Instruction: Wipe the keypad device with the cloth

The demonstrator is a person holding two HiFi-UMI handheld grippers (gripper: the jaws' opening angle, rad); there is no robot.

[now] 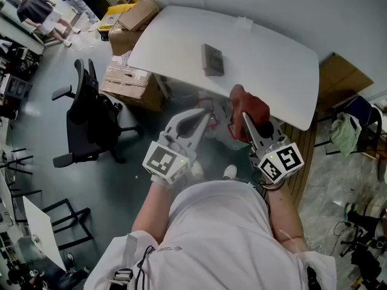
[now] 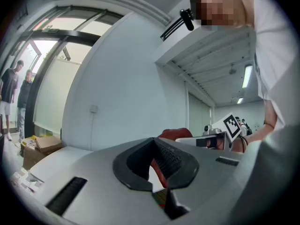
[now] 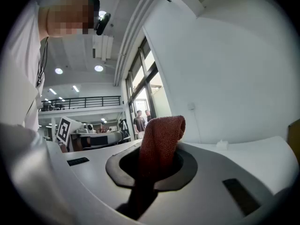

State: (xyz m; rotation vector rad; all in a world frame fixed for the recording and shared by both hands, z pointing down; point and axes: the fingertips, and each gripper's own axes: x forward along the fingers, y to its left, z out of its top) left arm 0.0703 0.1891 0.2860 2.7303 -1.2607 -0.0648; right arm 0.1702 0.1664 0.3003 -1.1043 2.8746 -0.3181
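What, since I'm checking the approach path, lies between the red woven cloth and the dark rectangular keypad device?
Only bare white tabletop separates the red woven cloth from the dark rectangular keypad device, as the head view shows.

We noted keypad device (image 1: 212, 60) on tabletop (image 1: 272, 53), toward far left part, well apart from both grippers. Left hand-held gripper (image 1: 204, 116) and right hand-held gripper (image 1: 245, 121) side by side before tabletop's near edge. Cloth (image 1: 253, 109) in right one. Cardboard boxes (image 1: 130, 83) on floor (image 1: 60, 59), left of tabletop; office chair (image 1: 91, 116) before them.

Left tool (image 1: 202, 118), right tool (image 1: 247, 122): level, closed.
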